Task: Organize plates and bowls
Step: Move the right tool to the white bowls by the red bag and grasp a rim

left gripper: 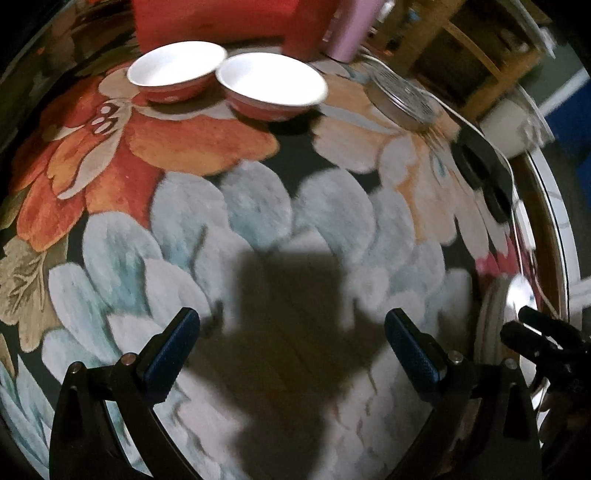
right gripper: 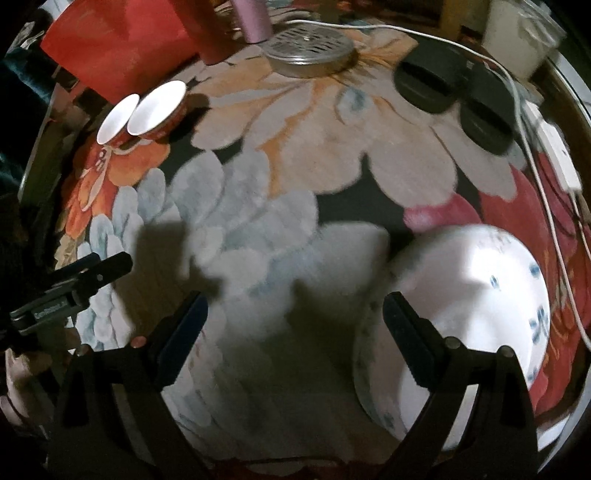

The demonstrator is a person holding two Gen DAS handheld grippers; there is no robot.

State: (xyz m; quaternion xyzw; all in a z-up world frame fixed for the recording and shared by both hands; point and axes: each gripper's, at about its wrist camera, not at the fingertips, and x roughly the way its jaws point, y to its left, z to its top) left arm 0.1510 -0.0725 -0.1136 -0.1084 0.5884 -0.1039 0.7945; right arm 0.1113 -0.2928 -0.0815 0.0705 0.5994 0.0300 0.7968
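Two red bowls with white insides stand side by side at the far edge of a flowered rug: one [left gripper: 177, 70] on the left, one [left gripper: 271, 86] on the right. They also show small at the upper left of the right wrist view [right gripper: 147, 112]. A white plate with blue marks [right gripper: 469, 314] lies close under my right gripper's right finger; its edge shows at the right of the left wrist view [left gripper: 495, 325]. My left gripper [left gripper: 291, 354] is open and empty above the rug. My right gripper [right gripper: 291, 336] is open and empty.
A round metal strainer lid [left gripper: 404, 98] and black slippers [left gripper: 480, 173] lie at the right of the rug. A white cable [right gripper: 532, 147] runs past them to a power strip [right gripper: 557, 158]. A red box [left gripper: 221, 18] and a pink cylinder [left gripper: 351, 29] stand behind the bowls.
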